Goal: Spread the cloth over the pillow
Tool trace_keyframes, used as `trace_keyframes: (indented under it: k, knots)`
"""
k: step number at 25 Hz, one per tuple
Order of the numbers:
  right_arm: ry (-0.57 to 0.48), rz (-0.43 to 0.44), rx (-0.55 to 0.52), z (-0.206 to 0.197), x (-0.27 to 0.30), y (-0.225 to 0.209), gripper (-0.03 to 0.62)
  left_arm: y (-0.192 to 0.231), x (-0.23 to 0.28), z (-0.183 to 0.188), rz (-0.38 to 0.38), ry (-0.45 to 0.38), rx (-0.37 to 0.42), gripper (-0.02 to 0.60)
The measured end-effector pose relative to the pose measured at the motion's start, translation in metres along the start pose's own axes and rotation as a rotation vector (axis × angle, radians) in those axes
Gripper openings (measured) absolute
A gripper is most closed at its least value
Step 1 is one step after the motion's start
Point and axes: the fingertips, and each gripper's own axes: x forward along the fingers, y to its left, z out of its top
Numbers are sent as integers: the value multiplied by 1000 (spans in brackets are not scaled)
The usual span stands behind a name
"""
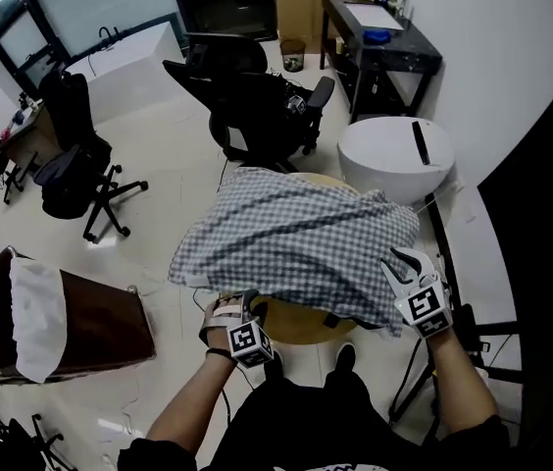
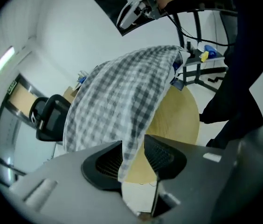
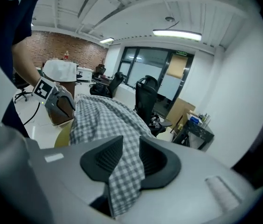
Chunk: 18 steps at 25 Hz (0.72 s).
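Observation:
A grey-and-white checked cloth (image 1: pixel 296 238) hangs spread and billowing over a round wooden table (image 1: pixel 301 330). It hides whatever lies beneath it, and no pillow shows. My left gripper (image 1: pixel 246 304) is at the cloth's near left hem, shut on that edge, which runs between its pads (image 2: pixel 132 157). My right gripper (image 1: pixel 401 261) holds the near right corner, and checked cloth (image 3: pixel 122 125) is pinched between its jaws (image 3: pixel 130 161). Each gripper view shows the other gripper across the cloth: the right gripper (image 2: pixel 134 12) and the left gripper (image 3: pixel 59 101).
Black office chairs (image 1: pixel 257 106) stand just beyond the table, and another chair (image 1: pixel 71 155) is at the left. A white round tub (image 1: pixel 394 155) and a black desk (image 1: pixel 379 42) are at the back right. A brown box with white cloth (image 1: pixel 90 322) sits at the near left. Stand legs (image 1: pixel 473 334) are by my right side.

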Motion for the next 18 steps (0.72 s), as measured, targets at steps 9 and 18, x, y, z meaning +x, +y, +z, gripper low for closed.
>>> trace_keyframes:
  k: [9,18]
  knots:
    - [79,-158,164,-9,-44,61,123,7,24,-13,-50,-92,231,136]
    - [115,-223,224,-24,-69,96,123,-3,9,-23,-102,-154,315,3]
